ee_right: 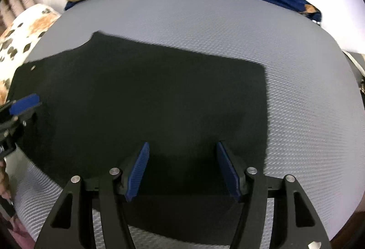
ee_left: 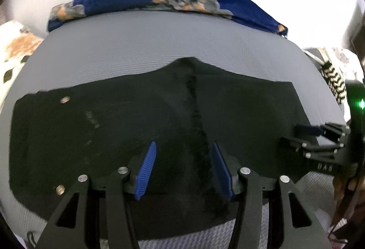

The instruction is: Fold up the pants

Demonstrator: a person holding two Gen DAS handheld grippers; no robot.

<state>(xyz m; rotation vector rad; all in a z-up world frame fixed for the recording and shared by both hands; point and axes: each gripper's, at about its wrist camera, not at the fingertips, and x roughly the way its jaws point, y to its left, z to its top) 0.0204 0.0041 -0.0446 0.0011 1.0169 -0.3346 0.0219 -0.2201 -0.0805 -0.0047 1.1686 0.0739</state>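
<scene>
Left gripper (ee_left: 183, 157): black angular linkage arms, triangular cutouts, silver round pivot screws, ribbed blue pads (ee_left: 146, 172) on black finger blocks. Right gripper (ee_right: 182, 158): same build, same blue ribbed pads (ee_right: 136, 174). From the left camera, its side shows small silver screws, faint white lettering, green LED (ee_left: 362, 103) behind.

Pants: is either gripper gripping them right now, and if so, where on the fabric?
Neither. The left gripper and right gripper are both open above the black pants, which lie flat on the grey surface.
</scene>
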